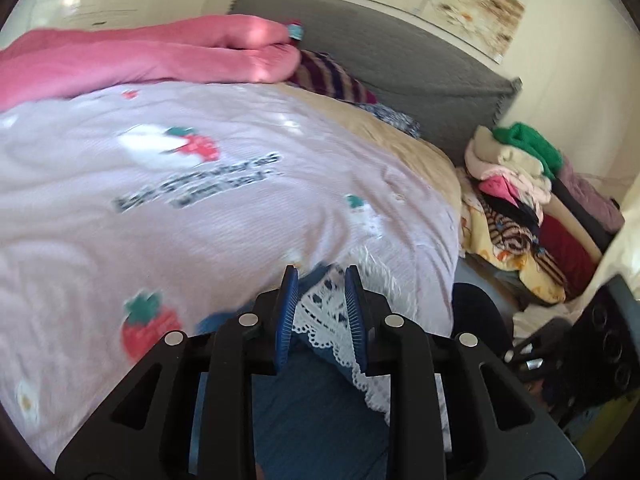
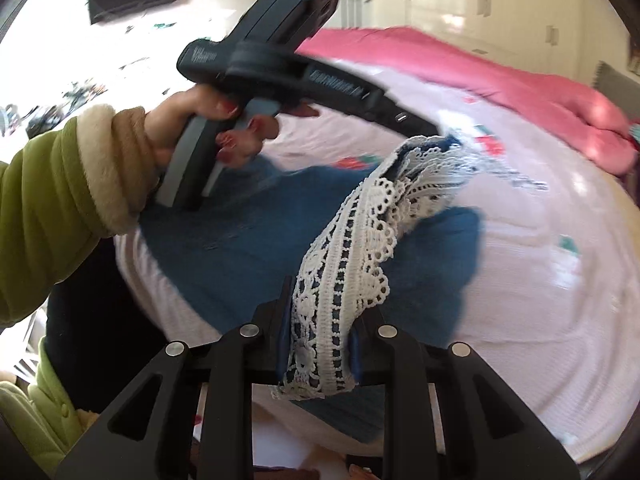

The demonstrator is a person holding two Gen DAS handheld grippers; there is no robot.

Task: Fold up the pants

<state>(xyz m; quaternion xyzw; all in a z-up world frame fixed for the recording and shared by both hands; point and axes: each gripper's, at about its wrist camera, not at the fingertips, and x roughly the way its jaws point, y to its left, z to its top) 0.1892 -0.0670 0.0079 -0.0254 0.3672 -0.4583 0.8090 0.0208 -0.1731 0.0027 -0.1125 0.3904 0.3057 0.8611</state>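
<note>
Blue pants point(image 2: 248, 248) with a white lace hem point(image 2: 352, 248) lie on a pale pink bedspread point(image 2: 520, 280) printed with strawberries. My right gripper point(image 2: 320, 344) is shut on the lace hem and holds it up off the bed. My left gripper point(image 1: 322, 276) has the other end of the lace hem point(image 1: 324, 320) between its blue pads; in the right wrist view it point(image 2: 440, 136) pinches the far end of the lifted hem. The lace edge stretches between both grippers. The blue cloth point(image 1: 312, 412) hangs below the left gripper.
A pink blanket point(image 1: 140, 56) lies at the far side of the bed. A grey headboard point(image 1: 400, 60) stands behind. A pile of clothes point(image 1: 516, 184) sits beside the bed on the right. The bed edge point(image 2: 168, 320) is near the person's body.
</note>
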